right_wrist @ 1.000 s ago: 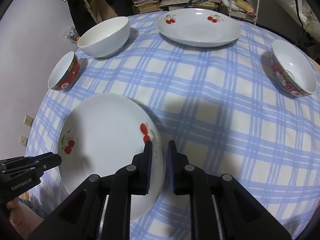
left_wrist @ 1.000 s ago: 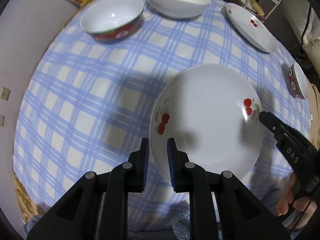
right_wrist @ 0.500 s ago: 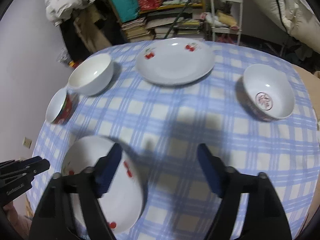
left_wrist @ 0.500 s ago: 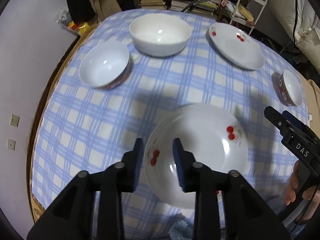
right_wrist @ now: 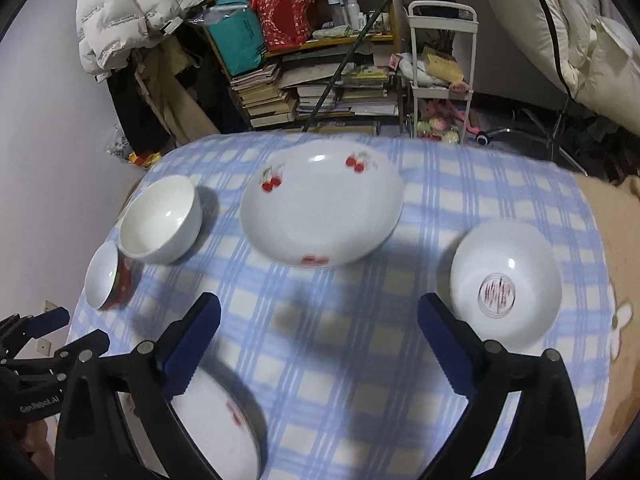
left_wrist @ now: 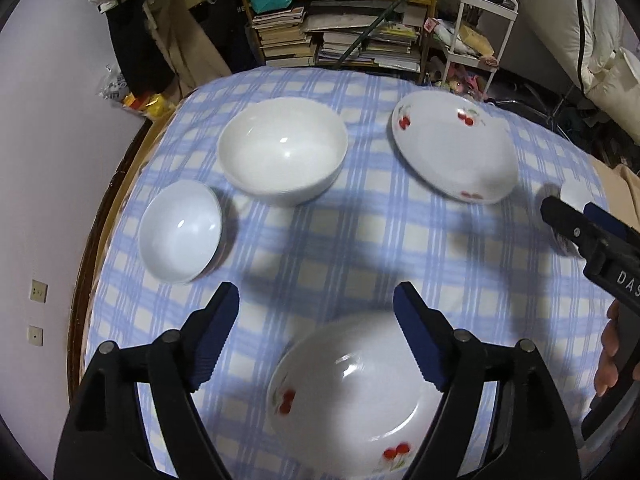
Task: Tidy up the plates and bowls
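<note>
Left gripper [left_wrist: 316,304]: hanging over the table, jaws spread wide, having just been opening, nothing between the pads.
Right gripper [right_wrist: 320,314]: jaws standing at their widest, having just been opening, gripping nothing.
Near cherry plate [left_wrist: 356,396]: lying flat on the checked tablecloth [left_wrist: 360,248] right under the left gripper, below and left of the right gripper's left finger, touching neither.
Far cherry plate [right_wrist: 322,210]: sitting well ahead of both grippers.
Plain white bowl [left_wrist: 282,156]: resting ahead of the left gripper, slightly left.
Small red-sided bowl [left_wrist: 180,232]: sitting just ahead of the left gripper's left finger.
Stamped bowl [right_wrist: 504,286]: sitting just beyond the right gripper's right finger.
</note>
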Demonstrator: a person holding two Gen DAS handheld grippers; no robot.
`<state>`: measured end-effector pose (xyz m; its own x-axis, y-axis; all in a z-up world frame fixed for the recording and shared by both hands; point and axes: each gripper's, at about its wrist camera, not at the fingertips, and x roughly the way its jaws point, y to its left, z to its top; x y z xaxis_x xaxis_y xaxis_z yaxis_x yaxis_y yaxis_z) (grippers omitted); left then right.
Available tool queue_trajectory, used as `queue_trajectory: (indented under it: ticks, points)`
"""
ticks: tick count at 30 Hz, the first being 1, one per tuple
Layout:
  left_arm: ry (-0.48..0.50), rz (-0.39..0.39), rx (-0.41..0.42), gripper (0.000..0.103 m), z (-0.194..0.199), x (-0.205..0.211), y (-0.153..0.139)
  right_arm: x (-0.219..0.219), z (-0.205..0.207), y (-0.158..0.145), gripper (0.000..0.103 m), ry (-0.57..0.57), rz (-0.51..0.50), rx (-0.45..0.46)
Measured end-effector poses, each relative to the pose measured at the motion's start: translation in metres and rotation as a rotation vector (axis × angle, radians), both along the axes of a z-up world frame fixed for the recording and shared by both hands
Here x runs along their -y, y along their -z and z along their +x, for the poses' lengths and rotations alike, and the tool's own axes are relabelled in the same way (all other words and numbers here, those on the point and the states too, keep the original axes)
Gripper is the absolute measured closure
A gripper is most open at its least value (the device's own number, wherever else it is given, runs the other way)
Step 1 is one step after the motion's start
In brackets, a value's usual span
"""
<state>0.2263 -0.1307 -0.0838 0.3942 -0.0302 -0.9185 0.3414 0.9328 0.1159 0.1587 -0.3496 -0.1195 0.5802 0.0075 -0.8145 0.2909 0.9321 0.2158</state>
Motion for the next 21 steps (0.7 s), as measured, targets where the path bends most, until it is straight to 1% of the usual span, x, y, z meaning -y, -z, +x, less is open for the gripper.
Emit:
queue_trajectory:
  ticks: [2, 8, 10, 14, 17, 21]
  points:
    - [-0.007, 0.0, 0.003, 0.024, 0.008, 0.009, 0.001, 0.008, 0.011, -0.003, 0.0, -0.003, -0.022, 0.001]
    - [-0.001, 0.023, 0.004, 0.024, 0.033, 0.04, 0.011, 0.034, 0.042, -0.005, 0.0, -0.014, -0.034, -0.008]
    - [-0.01, 0.024, 0.002, 0.024, 0.044, 0.049, 0.016, 0.041, 0.053, -0.004, 0.0, -0.034, -0.044, -0.018]
    - [-0.029, -0.012, -0.015, 0.024, 0.063, 0.061, 0.024, 0.054, 0.075, -0.004, 0.0, -0.081, -0.045, -0.033]
    - [-0.033, -0.03, -0.035, 0.024, 0.076, 0.07, 0.031, 0.065, 0.093, -0.001, 0.0, -0.091, -0.048, -0.053]
    - [-0.061, -0.053, -0.063, 0.024, 0.094, 0.081, 0.043, 0.078, 0.114, 0.008, 0.0, -0.104, -0.043, -0.075]
